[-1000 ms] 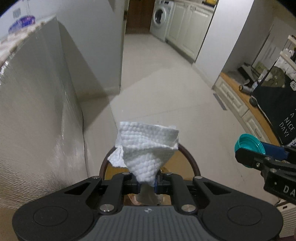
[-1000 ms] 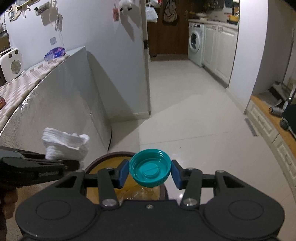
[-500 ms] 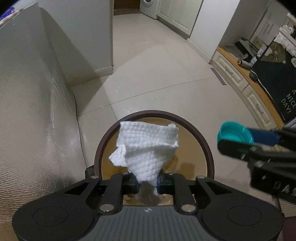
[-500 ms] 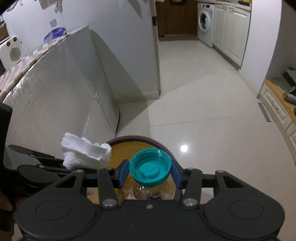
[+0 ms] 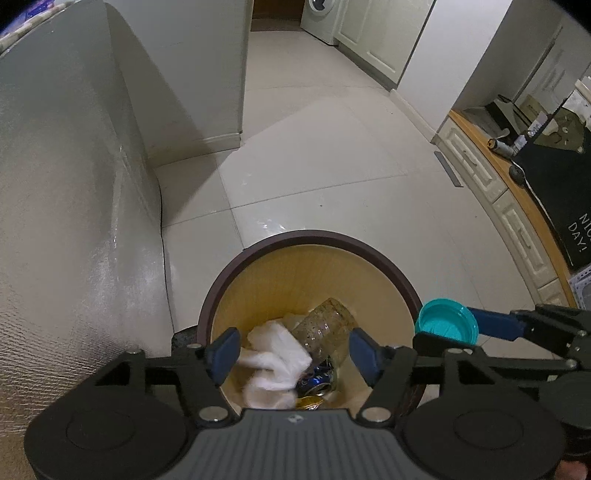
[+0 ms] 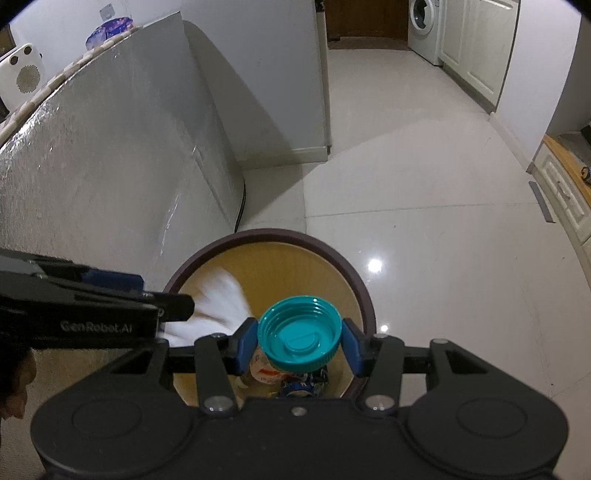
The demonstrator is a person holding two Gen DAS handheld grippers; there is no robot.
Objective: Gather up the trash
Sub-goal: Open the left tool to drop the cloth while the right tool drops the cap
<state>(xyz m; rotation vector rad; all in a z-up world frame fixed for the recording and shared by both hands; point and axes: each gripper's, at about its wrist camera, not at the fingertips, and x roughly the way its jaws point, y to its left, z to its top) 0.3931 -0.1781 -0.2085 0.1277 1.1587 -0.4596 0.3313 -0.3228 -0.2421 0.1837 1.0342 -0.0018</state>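
A round bin [image 5: 236, 273] with a dark brown rim and tan inside stands on the floor beside a silver appliance. My left gripper [image 5: 293, 352] is open above it. The white paper towel [image 5: 275, 356] is free of the fingers, blurred, inside the bin by a clear plastic bottle [image 5: 325, 328] and a blue can [image 5: 317, 378]. In the right wrist view the bin [image 6: 354, 280] lies below my right gripper [image 6: 299, 343], which is shut on a teal bottle cap [image 6: 299, 338]. The towel [image 6: 218, 306] shows there too, blurred. The cap [image 5: 445, 321] also shows in the left wrist view.
A silver textured appliance side [image 5: 74, 221] rises at the left, touching distance from the bin. White tiled floor [image 5: 332, 166] spreads ahead. Low cream cabinets with a wooden top [image 5: 517, 206] run along the right. A washing machine [image 6: 423, 29] stands at the far end.
My left gripper opened and let go of the paper towel, which dropped into the bin. Both grippers came lower over the bin. The right gripper still holds the cap.
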